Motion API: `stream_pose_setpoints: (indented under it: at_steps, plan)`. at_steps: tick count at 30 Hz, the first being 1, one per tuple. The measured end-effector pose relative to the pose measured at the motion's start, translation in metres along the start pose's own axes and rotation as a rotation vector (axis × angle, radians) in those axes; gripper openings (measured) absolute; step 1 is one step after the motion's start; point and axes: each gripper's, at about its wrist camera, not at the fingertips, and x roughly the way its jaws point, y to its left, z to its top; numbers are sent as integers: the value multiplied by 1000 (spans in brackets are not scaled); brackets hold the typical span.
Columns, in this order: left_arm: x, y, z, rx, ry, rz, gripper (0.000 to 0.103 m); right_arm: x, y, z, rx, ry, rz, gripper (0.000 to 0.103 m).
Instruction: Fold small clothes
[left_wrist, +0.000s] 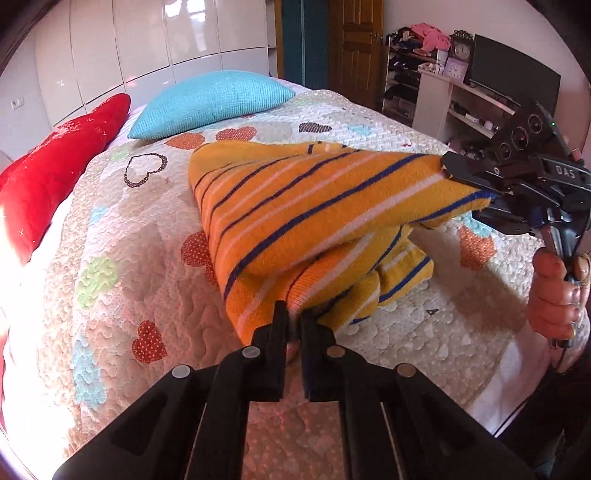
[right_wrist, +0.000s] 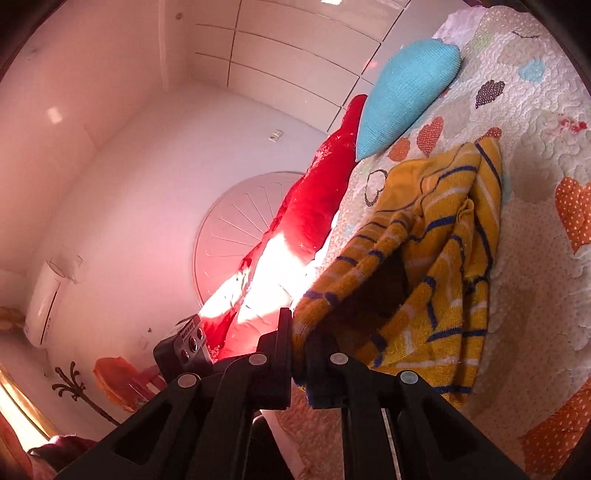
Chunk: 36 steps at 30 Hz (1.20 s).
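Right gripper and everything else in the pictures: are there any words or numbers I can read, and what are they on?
"DAS": white letters on the black body of the right gripper, left wrist view.
White label on the left gripper's body, right wrist view: too blurred to read.
Clock faces on the shelf: numbers too small to read.
Nothing else is readable.

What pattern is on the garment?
Orange-yellow garment with blue and white stripes; clearest in left wrist view.

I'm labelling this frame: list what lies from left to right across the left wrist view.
red pillow → blue pillow → orange striped garment → right gripper shut on the garment's corner → person's hand on its handle.
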Motion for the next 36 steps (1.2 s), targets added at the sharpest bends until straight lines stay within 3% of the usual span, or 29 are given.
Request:
stream_pose_setpoints:
  at_steps: [4,7,10,12,14,16,17,18,19,21,24,26,28,29,33,36]
  plan:
    - [-1,-5,-16,53,21,-6,3,1,-11,1,-60,-24,-355,11]
    - [12,-10,-31,84,75,7,1,-1,-19,0,-76,-33,-503,18]
    - [16,-11,-41,88,99,9,1,-8,-4,0,-137,-79,-534,22]
    - [12,-11,-46,83,101,5,1,-19,8,0,-183,-123,-561,32]
    - [5,-10,-49,76,96,-4,1,-22,18,4,-207,-174,-599,34]
    - [-2,-7,-51,53,97,-3,8,-26,27,14,-202,-192,-561,34]
    - [-5,-4,-52,35,95,-4,13,-22,30,22,-198,-183,-529,34]
    - [-7,-1,-52,14,91,-1,25,-16,32,28,-198,-171,-527,34]
    - [-9,2,-52,-4,82,7,35,-7,33,35,-203,-148,-568,34]
    - [-13,6,-50,-33,70,27,38,18,23,52,-203,-84,-677,36]
    - [-15,12,-49,-80,64,19,38,43,-16,72,-101,-9,-714,49]
    - [-15,13,-49,-100,65,10,39,54,-38,83,-21,-1,-631,49]
    - [-16,12,-50,-105,64,13,40,64,-53,93,38,20,-506,22]
    - [-16,12,-49,-107,64,15,40,70,-55,99,38,41,-508,8]
    - [-19,14,-52,-119,60,16,40,86,-42,121,-82,47,-632,8]
    - [-19,17,-56,-141,58,12,42,99,-37,132,-181,39,-783,8]
